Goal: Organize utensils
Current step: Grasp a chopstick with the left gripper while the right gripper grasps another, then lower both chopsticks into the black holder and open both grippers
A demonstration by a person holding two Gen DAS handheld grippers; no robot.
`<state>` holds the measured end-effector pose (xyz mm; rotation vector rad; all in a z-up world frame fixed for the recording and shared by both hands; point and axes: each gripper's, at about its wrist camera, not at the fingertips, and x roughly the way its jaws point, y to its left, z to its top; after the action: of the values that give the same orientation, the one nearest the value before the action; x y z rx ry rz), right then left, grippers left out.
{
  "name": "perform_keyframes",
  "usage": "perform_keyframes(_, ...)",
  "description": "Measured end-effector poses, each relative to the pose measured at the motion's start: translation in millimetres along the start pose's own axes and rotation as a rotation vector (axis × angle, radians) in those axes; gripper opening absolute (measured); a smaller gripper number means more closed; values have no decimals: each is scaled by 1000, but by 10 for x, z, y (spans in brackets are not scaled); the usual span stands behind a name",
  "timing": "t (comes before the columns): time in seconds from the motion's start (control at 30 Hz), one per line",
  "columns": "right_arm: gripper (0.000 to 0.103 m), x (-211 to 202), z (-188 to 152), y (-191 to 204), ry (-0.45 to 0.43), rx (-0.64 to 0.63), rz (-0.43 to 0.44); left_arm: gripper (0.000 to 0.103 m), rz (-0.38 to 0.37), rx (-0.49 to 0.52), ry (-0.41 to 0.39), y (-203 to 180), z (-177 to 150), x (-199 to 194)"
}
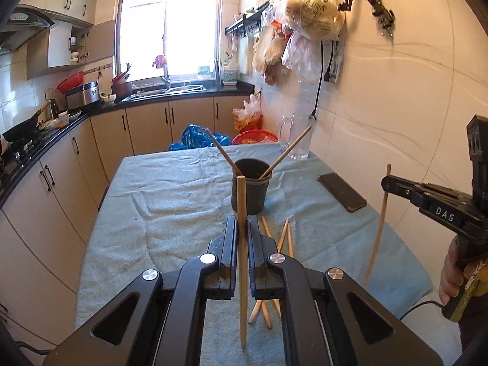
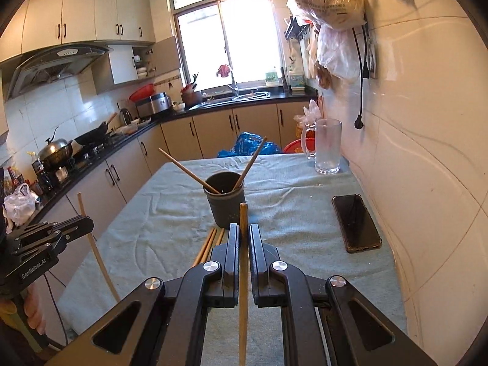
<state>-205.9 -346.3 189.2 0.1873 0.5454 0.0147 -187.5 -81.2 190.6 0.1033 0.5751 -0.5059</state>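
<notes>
A dark cup (image 1: 250,190) stands mid-table with two chopsticks (image 1: 289,152) leaning in it; it also shows in the right wrist view (image 2: 225,201). My left gripper (image 1: 241,222) is shut on an upright chopstick (image 1: 242,262) just short of the cup. My right gripper (image 2: 243,230) is shut on another upright chopstick (image 2: 243,277), also near the cup. Each gripper shows in the other's view, the right (image 1: 385,183) and the left (image 2: 88,222). Several loose chopsticks (image 1: 282,244) lie on the cloth under the grippers, also seen from the right wrist (image 2: 209,245).
The table is covered by a light blue towel (image 1: 170,201). A black phone (image 2: 355,222) lies at the right by the tiled wall. A glass mug (image 2: 328,146) stands at the far right corner. Kitchen counters run along the left.
</notes>
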Motion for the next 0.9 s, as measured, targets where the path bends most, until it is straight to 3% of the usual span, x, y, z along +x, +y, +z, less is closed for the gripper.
perform_keyframes(0.4, 7, 109, 310, 14, -46, 30, 22, 6, -49, -50, -34, 38, 392, 93)
perform_keyframes(0.7, 7, 281, 902, 138, -118, 23, 56, 6, -43, -52, -118, -1, 1043, 282)
perform_keyframes(0.9, 7, 540, 1355, 126, -169, 69, 73, 6, -47, -131, -141, 97, 1530, 640)
